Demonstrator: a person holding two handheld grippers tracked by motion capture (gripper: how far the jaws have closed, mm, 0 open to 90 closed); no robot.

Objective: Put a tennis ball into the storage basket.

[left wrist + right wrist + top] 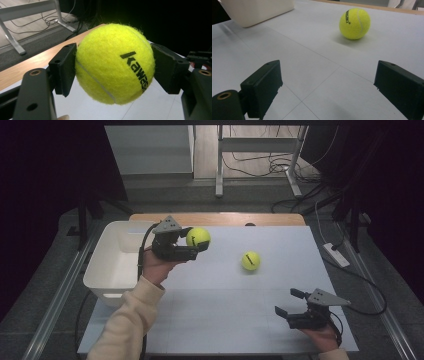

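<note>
Fuzzy yellow tennis ball (113,63) with black lettering, clamped between the left gripper (189,245) jaws

A pale grey counter (225,310) with thin grid lines carries the things; a strip of bare wood (220,219) shows along its far edge. A white bin (111,265) sits at its left edge. One yellow tennis ball (250,260) lies right of centre, well apart from the bin.

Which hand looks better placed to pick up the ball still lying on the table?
The right. Its gripper is open and empty, facing the loose ball, while the left gripper is already shut on a ball.
</note>
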